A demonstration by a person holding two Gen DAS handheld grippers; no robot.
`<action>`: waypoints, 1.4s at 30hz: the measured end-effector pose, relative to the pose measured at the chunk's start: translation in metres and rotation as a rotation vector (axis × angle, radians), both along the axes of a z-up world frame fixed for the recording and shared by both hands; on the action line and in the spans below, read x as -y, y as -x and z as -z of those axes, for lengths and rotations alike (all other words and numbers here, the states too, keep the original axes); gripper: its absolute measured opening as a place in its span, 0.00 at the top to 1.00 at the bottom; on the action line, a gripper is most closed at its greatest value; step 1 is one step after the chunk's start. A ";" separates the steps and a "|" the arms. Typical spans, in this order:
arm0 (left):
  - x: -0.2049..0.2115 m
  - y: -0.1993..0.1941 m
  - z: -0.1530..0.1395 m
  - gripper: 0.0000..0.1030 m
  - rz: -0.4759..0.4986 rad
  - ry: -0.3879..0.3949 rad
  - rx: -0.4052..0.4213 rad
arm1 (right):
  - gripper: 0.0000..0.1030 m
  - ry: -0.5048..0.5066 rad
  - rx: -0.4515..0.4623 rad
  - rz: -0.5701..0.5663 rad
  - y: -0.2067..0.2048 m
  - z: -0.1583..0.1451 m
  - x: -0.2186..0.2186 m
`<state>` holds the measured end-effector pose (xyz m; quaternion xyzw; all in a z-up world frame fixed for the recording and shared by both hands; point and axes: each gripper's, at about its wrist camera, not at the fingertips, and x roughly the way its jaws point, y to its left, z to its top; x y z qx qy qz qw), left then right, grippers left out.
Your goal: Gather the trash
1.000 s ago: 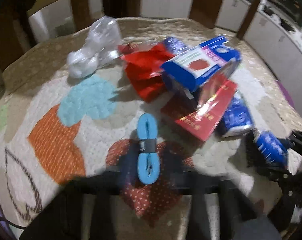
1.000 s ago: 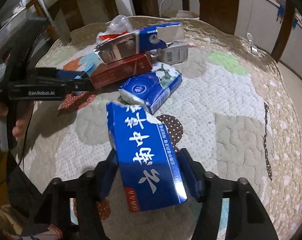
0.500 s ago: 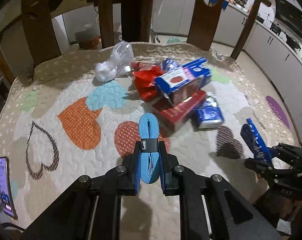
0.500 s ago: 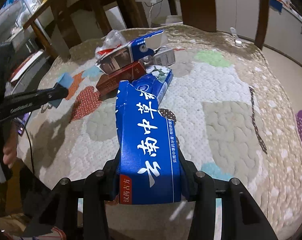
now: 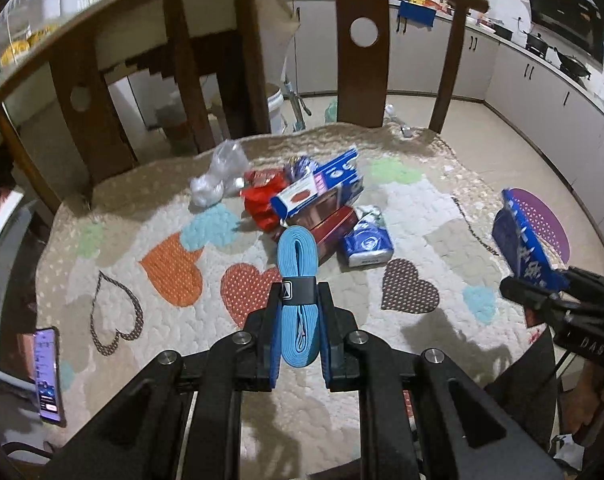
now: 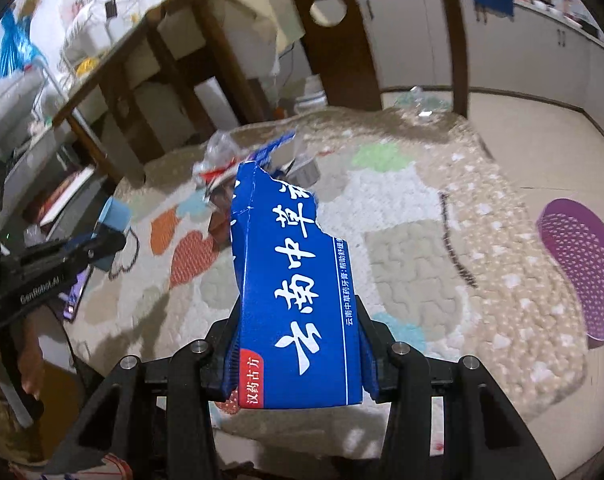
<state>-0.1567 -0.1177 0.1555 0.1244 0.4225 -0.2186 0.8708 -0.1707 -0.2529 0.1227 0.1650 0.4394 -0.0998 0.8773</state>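
Two grippers are each carrying a piece of trash above the quilted mat [image 5: 430, 208]; the left gripper [image 5: 300, 320] is clamping a coiled blue strap [image 5: 296, 268] between its fingers, the coil sticking out toward twelve o'clock past the tips; the right gripper [image 6: 298, 344], its jaws having just been closing, is pinching a torn blue carton [image 6: 290, 276] across its width, the carton standing out long toward twelve. Risk, as a judgement: the carton is thin and empty-looking, so it may be buckling under the squeeze and could slip or swing out; the strap is held only by a dark band [image 5: 298, 290] round its middle, so loose loops could be sliding free. Carton: glossy blue, white characters, ragged torn far end. Strap: flat, pale blue, neatly wound. Most of the remaining trash is lying heaped at twelve o'clock on the mat: a red wrapper [image 5: 262, 204], boxes, a clear bag [image 5: 218, 176]; a phone [image 5: 48, 376] is lying at eight.
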 end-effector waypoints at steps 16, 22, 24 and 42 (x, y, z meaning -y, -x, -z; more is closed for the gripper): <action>0.043 0.015 0.002 0.86 0.095 -0.077 0.009 | 0.51 0.006 0.058 0.213 0.054 -0.026 0.058; 0.075 0.010 0.009 0.86 0.154 -0.079 -0.021 | 0.51 0.002 0.058 0.279 0.068 -0.019 0.083; 0.093 0.009 0.010 0.86 0.190 -0.070 -0.036 | 0.51 0.007 0.061 0.306 0.075 -0.019 0.095; 0.356 0.018 0.051 0.86 0.558 0.019 -0.247 | 0.51 0.007 0.061 0.587 0.146 0.003 0.253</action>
